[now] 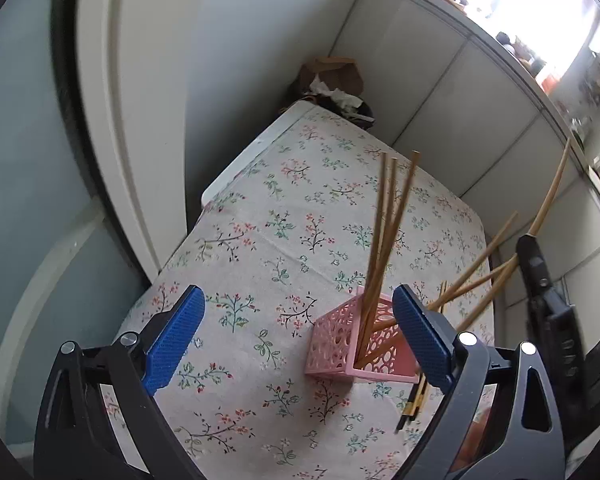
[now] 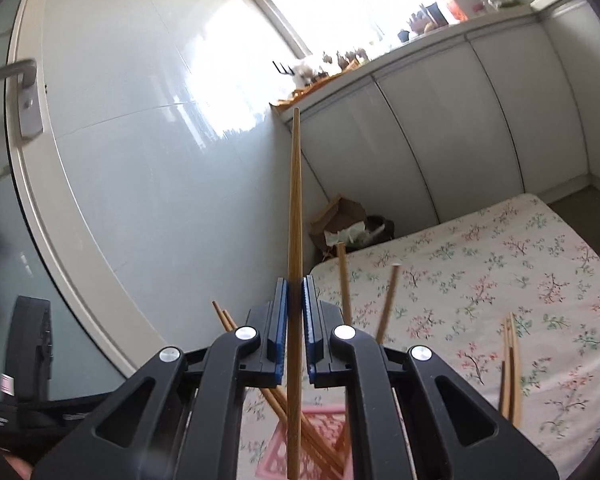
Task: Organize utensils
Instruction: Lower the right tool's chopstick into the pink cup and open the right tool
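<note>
A pink perforated holder (image 1: 350,346) stands on the floral table (image 1: 284,216) with several wooden chopsticks (image 1: 388,232) upright or leaning in it. My left gripper (image 1: 298,338) is open and empty, just in front of the holder. My right gripper (image 2: 295,322) is shut on a single wooden chopstick (image 2: 295,208), held upright above the holder (image 2: 312,440); it shows at the right of the left wrist view (image 1: 540,280). More chopsticks (image 2: 510,364) lie on the cloth to the right, and some lie beside the holder (image 1: 414,400).
The table (image 2: 500,280) stands in a corner between a glossy wall (image 2: 160,160) and white cabinets (image 2: 440,128). A brown paper bag with rubbish (image 1: 332,80) sits beyond the table's far end. A door with a metal handle (image 2: 24,92) is at the left.
</note>
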Demonstrator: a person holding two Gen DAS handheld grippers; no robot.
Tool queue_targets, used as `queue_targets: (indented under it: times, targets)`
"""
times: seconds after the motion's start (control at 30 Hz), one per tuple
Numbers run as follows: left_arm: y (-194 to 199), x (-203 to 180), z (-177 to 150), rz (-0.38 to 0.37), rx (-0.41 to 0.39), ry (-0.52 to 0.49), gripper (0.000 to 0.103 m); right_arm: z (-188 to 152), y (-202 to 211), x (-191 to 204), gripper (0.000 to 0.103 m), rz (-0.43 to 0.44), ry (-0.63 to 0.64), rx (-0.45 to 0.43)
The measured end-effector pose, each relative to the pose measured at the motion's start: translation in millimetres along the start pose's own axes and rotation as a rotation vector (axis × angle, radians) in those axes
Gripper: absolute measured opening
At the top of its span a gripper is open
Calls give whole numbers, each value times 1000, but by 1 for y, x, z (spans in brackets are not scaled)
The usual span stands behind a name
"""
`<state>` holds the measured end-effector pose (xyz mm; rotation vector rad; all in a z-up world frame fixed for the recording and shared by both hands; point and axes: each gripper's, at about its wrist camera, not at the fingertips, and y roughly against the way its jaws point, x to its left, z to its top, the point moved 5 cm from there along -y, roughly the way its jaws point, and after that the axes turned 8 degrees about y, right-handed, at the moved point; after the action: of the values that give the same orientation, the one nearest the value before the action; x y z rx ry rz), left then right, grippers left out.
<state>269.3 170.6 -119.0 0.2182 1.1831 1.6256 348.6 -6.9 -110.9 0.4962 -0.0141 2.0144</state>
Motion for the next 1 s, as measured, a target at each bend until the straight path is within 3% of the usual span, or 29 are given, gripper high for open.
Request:
queue_targets:
  times: [0.33,0.7,1.0]
  targets:
    - [-3,6,7,-50,45,65,91,-45,-19,7,8,-74,96,20]
    - [-4,-2,3,-60,51,52,91,-76,-10,2,8,-102,133,64]
    - [-5,-11,0,-79,60,41,91,-83,-6,-1,9,-94,154,219]
